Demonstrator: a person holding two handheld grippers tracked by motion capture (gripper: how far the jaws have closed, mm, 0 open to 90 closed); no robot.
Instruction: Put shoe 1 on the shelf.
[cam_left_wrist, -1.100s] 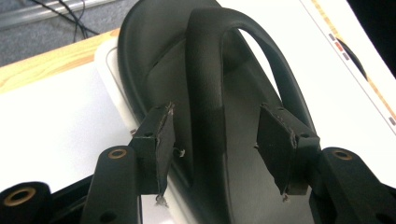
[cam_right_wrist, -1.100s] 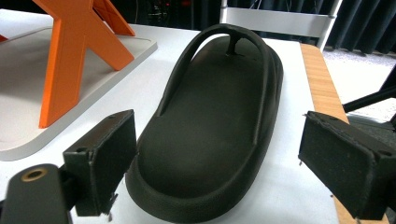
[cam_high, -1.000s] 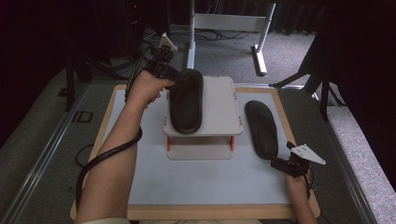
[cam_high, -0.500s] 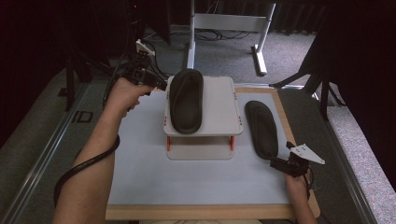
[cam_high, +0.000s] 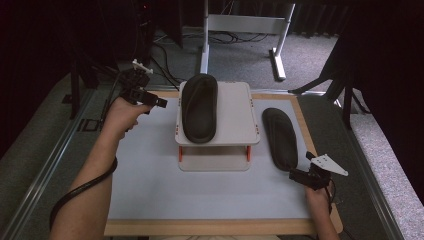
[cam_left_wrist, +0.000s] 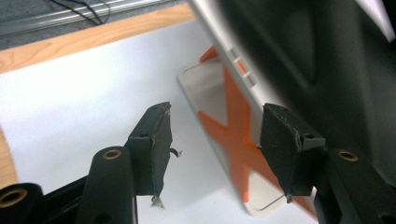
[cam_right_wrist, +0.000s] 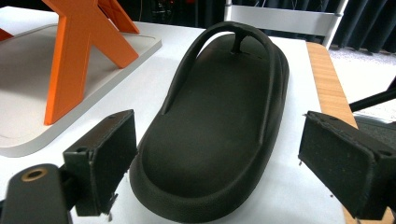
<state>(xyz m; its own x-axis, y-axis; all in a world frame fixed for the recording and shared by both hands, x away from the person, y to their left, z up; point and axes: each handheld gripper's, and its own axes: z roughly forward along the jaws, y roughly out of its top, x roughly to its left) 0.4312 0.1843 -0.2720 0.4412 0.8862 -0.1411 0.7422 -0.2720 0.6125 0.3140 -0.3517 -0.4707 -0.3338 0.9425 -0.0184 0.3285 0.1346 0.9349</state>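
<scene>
Left gripper (cam_high: 161, 103): jaws wide, empty, upper left of frame, beside rack (cam_high: 235, 115).
Right gripper (cam_right_wrist: 219, 163): jaws wide, straddling second sandal (cam_right_wrist: 215, 121) heel, probably for pickup.
Shelved sandal (cam_high: 199, 107): rests atop rack.

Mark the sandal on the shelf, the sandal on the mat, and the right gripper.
sandal on the shelf (cam_high: 199, 107), high view, its footbed.
sandal on the mat (cam_right_wrist: 219, 126), right gripper view, its footbed.
right gripper (cam_high: 296, 175), high view, between its fingertips.

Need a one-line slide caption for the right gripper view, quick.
Open right claw lined up on the heel of a black flip-flop lying on the white mat, orange-legged stand alongside.
</scene>
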